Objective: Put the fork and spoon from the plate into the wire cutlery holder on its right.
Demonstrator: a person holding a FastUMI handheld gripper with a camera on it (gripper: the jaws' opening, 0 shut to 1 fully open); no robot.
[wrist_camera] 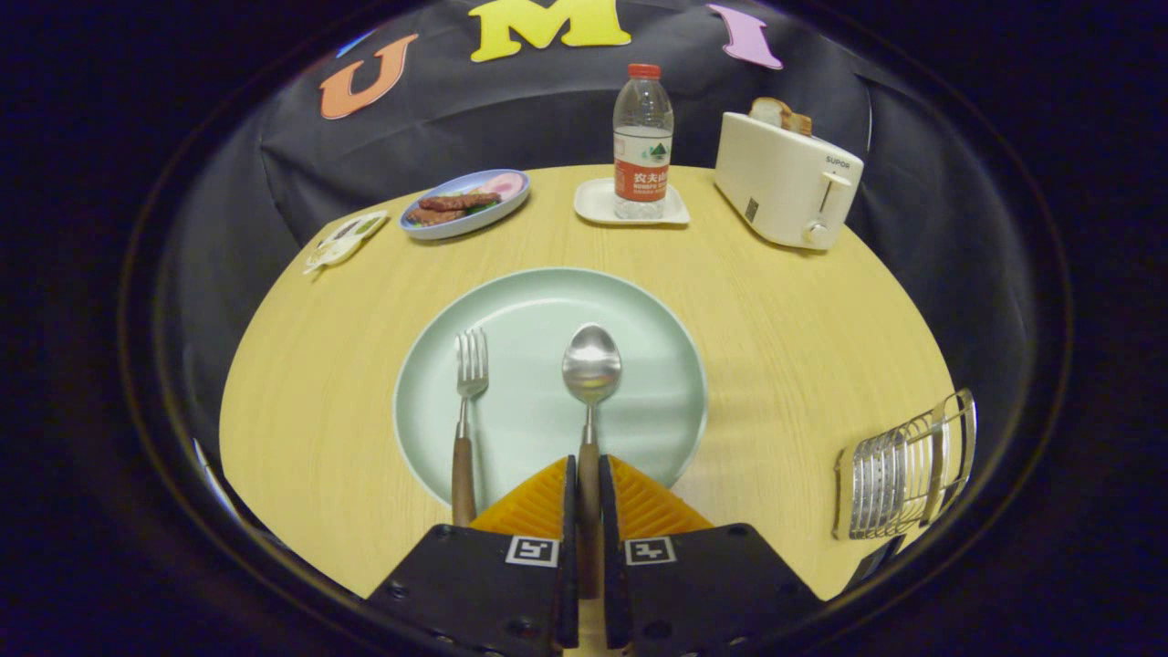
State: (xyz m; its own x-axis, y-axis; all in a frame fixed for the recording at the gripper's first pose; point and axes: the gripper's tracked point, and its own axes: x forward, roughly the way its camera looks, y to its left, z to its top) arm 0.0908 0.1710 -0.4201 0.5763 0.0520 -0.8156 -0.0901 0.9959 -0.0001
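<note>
Wooden-handled, the spoon is held at its handle between the fingers, which are closed on it from both sides near the counter's near edge; its bowl lies ahead on the pale green plate. The step in hand is judged to be the grasp of the spoon, with the lift not yet made. Just beside it, on the plate's left half, the fork lies untouched, tines pointing to the far edge, its handle crossing the plate's near rim. At the counter's right edge, well apart from the plate, the wire cutlery holder is seen; nothing can be made out inside it. For the next move, the spoon would need to be raised clear of the plate, carried to the right edge and lowered into the holder's open top. Toward the far edge, a water bottle on a small white tray, a toaster and a plate of food are set.
</note>
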